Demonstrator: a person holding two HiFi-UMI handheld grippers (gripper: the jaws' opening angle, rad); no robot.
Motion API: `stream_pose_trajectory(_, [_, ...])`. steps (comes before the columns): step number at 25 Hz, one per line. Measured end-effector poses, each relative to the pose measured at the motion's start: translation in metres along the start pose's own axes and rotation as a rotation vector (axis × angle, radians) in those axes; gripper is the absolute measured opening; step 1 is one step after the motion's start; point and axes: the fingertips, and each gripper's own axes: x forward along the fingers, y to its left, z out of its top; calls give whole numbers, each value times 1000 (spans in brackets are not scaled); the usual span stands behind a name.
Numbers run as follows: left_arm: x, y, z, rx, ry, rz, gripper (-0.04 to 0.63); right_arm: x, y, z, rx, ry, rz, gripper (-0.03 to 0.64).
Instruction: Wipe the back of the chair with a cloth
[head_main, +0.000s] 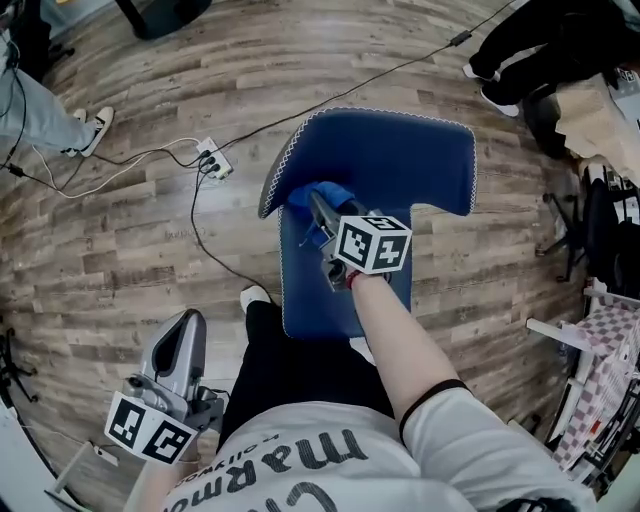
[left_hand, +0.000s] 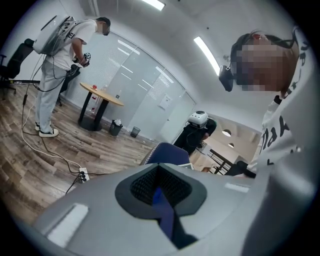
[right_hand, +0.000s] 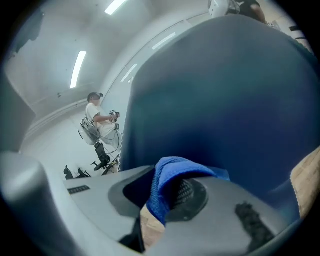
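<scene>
Nubby blue cloth (right_hand: 164, 181); padded, scallop-edged chair (head_main: 400, 160).

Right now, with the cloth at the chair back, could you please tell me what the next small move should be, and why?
I would likely sweep the right tongs toward the person's right across the chair back, with the cloth pressed on. The tongs are shut on the blue cloth near the back's left edge, so most of its surface lies beyond.

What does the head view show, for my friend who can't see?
Seen from above, the right gripper holds a blue cloth against a blue chair. The left gripper hangs low at the left, away from the chair, above a wooden floor.
</scene>
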Motion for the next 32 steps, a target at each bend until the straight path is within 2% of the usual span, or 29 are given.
stream_pose_trajectory(7, [-9,7,-6,-19,-16,33,6,15,-19,12,79,-26,26,66])
stream_pose_trajectory(11, [-5,10,-13,-26,-10,29,6,14,-25,16,58,-34,49,66])
stream_pose_trajectory(17, [15,-4,-19,-14,12,-11,7,-16,-80,18,139,-72,-93,66])
stream_pose_trajectory(25, [30,-18,-26,6,40,-13,6,-65,-150,32,207,-143,-220,66])
stream_pose_trajectory(32, [45,-29,-14,47,31,-35,6,-109,-194,43,225,-204,-332,66])
